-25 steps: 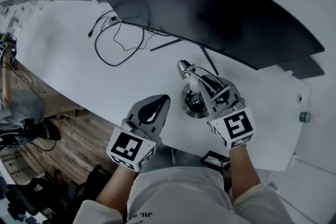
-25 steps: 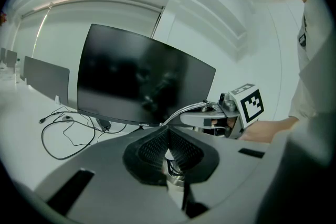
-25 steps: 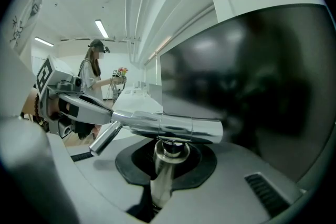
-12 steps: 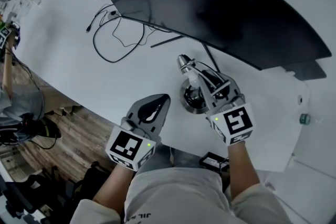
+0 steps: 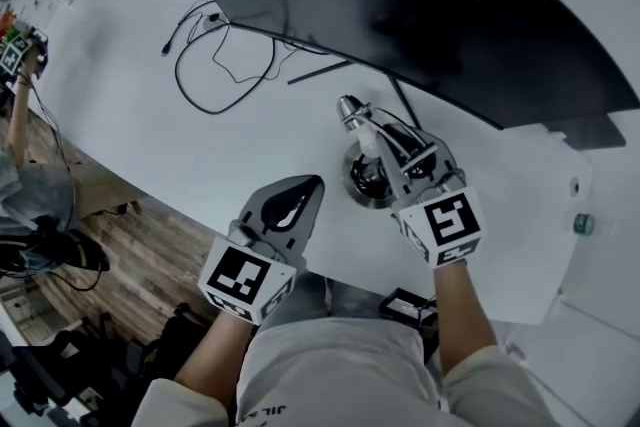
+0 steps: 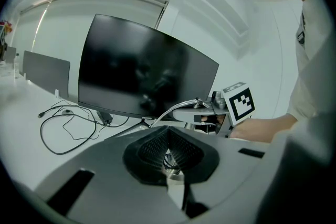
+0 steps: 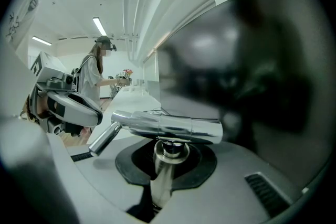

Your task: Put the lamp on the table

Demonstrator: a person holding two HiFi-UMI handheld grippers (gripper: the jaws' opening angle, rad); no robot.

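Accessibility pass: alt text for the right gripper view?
The right gripper grips a chrome lamp by its upright stem, the cylindrical head crosswise above. A dark monitor fills the right; the left gripper is at left.

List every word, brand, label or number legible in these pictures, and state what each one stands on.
"JIL": dark print on the person's light grey trousers; nothing further is legible there.
Small logo on the lower bezel of the black curved monitor: too small to read.
Black-and-white square markers on the two white cubes: patterns, not text.
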